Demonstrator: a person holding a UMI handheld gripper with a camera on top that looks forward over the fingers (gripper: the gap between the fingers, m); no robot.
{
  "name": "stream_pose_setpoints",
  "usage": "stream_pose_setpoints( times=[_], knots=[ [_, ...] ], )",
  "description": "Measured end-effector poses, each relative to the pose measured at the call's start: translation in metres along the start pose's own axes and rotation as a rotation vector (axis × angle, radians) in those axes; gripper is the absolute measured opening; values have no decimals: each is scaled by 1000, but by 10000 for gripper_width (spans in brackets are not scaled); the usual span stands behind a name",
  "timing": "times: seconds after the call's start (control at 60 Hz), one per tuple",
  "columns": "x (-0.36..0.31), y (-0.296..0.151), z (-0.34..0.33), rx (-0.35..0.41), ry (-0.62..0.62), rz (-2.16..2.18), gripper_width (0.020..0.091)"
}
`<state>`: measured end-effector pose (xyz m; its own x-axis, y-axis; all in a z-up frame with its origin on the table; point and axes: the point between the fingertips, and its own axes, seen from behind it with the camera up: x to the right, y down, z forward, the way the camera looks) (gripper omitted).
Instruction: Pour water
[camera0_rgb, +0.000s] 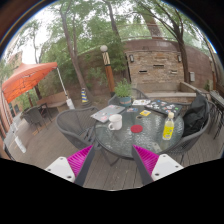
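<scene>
1. Ahead of my gripper (113, 158), on an outdoor patio, stands a round glass table (150, 135), with its near edge just beyond my fingertips.
2. Both pink pads (80, 158) are spread wide apart, and I have nothing between them.
3. On the right side of the table stands a yellow bottle (168, 127), upright and well apart from my fingers; I take it to be the water to pour.
4. Near the table's middle sits a white cup (116, 121) with a red thing (137, 128) beside it, and a potted plant (123, 92) at the far edge.
5. Chairs (78, 128) ring the table on the left; an orange umbrella (28, 78) stands far left.
6. I judge this the approach step: nothing is grasped yet. Next I would need to move forward and right, bringing the bottle between my fingers before closing.
</scene>
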<state>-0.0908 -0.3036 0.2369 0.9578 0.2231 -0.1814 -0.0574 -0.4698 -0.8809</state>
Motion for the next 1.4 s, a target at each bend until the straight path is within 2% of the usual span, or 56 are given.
stream_pose_setpoints(
  times=[0.1,0.267,0.383,0.517,0.65,0.783,0.833,0.917,0.983,1.133,1.267,1.3,1.317,1.35,1.367,1.4],
  knots=[
    [20,-2,4,2,97,18,831],
    [-17,20,49,-28,258,135,833],
    [-20,30,58,-69,316,180,841],
    [-2,28,69,-59,345,142,841],
    [47,38,99,-54,340,135,836],
    [133,38,146,40,354,116,834],
    [175,39,162,51,392,93,831],
    [242,25,181,133,467,44,839],
    [284,22,197,165,509,45,839],
    [331,14,231,220,514,19,839],
    [359,-9,254,285,541,-26,838],
    [364,-17,257,303,551,-40,815],
    [366,-21,258,313,554,-45,778],
    [370,-28,258,335,559,-54,628],
    [370,-32,258,348,561,-59,519],
    [371,-31,259,351,567,-56,499]
  ],
)
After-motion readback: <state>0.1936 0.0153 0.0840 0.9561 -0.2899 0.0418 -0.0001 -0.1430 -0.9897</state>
